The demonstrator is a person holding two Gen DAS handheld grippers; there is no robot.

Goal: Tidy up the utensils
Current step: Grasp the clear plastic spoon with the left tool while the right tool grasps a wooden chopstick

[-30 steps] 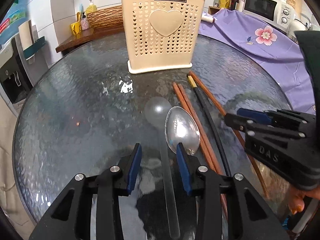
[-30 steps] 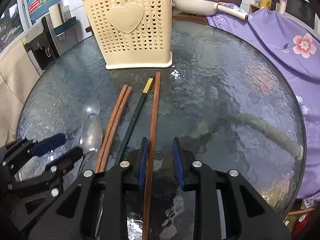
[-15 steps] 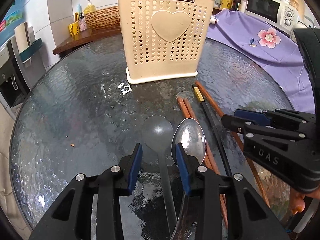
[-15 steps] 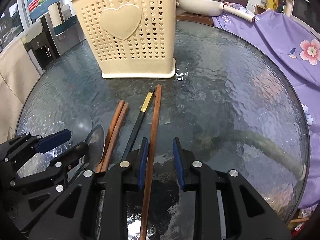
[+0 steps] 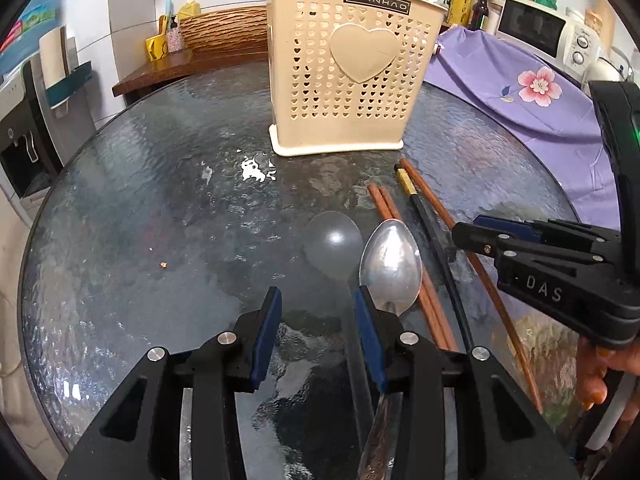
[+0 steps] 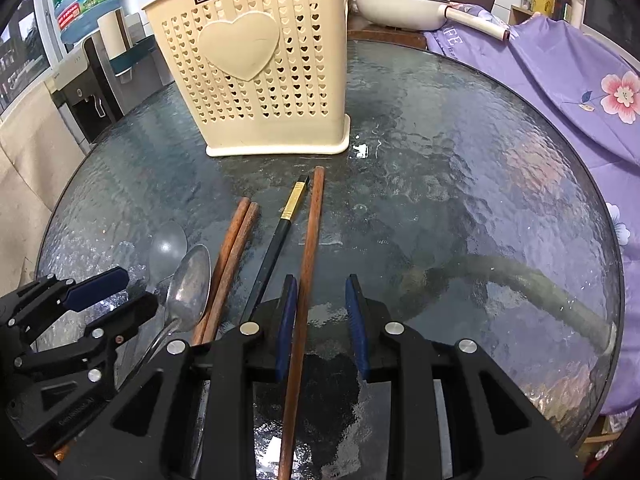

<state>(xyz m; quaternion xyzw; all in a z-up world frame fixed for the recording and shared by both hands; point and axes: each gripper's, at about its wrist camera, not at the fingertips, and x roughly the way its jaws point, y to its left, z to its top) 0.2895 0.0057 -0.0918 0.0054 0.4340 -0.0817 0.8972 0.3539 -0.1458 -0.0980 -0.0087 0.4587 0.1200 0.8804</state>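
Observation:
A cream perforated utensil holder (image 5: 344,76) (image 6: 256,68) stands at the far side of a round glass table (image 5: 140,200). On the glass lie a clear plastic spoon (image 5: 332,240), a metal spoon (image 5: 390,264) (image 6: 188,284), two brown chopsticks side by side (image 6: 234,248), a black gold-banded chopstick (image 6: 280,232) and a single brown chopstick (image 6: 308,248). My left gripper (image 5: 318,304) is open, its jaws astride the clear spoon's handle. My right gripper (image 6: 320,300) is open, its jaws astride the single brown chopstick, which lies close to the left jaw.
Purple flowered cloth (image 6: 560,72) covers furniture right of the table. A white pan (image 6: 400,4) and a wooden side table (image 5: 180,64) stand behind. A microwave (image 5: 540,28) is at the far right. A water dispenser (image 5: 24,132) stands left.
Both grippers have moved forward toward the holder, which looms larger. The left gripper has shifted so the clear spoon's handle lies between its jaws. Both stay open.

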